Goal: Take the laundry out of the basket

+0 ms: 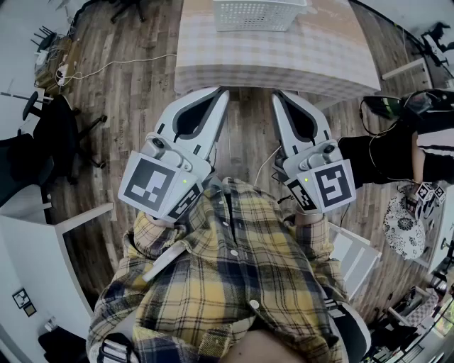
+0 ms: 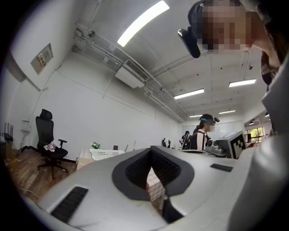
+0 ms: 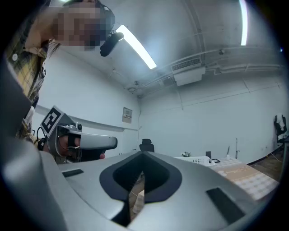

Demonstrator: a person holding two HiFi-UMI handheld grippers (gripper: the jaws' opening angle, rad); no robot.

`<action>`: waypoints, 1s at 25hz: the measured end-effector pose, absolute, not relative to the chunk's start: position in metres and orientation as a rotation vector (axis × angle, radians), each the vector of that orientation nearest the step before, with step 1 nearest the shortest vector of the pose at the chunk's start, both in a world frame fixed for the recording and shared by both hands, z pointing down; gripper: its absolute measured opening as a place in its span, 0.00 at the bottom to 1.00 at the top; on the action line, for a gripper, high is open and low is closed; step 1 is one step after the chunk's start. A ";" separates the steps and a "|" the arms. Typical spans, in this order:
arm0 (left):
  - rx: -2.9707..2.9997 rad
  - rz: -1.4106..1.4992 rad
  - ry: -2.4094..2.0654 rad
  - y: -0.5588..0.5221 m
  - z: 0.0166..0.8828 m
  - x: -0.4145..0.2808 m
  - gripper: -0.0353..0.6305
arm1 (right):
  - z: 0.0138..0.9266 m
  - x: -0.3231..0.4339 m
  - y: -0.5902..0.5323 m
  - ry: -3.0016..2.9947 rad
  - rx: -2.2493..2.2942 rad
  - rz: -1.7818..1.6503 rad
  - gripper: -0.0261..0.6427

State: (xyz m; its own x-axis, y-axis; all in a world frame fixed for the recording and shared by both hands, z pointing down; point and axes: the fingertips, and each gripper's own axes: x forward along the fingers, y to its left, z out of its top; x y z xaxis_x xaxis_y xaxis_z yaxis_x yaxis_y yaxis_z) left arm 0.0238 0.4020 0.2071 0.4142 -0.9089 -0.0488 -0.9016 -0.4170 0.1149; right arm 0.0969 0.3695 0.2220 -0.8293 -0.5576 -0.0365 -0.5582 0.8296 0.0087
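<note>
As we look down in the head view, our left gripper (image 1: 222,92) and right gripper (image 1: 278,96) aim at twelve o'clock, where the white basket (image 1: 259,14) sits on the desk (image 1: 319,60). The left gripper view shows jaws closed and empty; the right gripper view shows the same.

Left gripper (image 1: 217,95) and right gripper (image 1: 282,98) level, side by side, jaws together, empty.

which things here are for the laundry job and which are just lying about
For the job: white basket, checked table under it, left gripper, right gripper (jaws of both shut, empty).
Lying about: black office chair, another person.
</note>
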 end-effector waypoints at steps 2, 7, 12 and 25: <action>2.587 -0.157 -1.653 0.406 0.208 0.023 0.09 | 0.224 0.094 0.375 2.975 -0.903 0.022 0.06; 2.580 -0.158 -1.670 0.409 0.208 0.018 0.09 | 0.226 0.085 0.379 2.982 -0.882 0.010 0.06; 2.571 -0.153 -1.684 0.410 0.210 0.017 0.09 | 0.227 0.086 0.379 2.982 -0.881 0.003 0.06; 2.507 -0.150 -1.763 0.401 0.221 0.015 0.09 | 0.241 0.100 0.369 2.995 -0.857 -0.037 0.06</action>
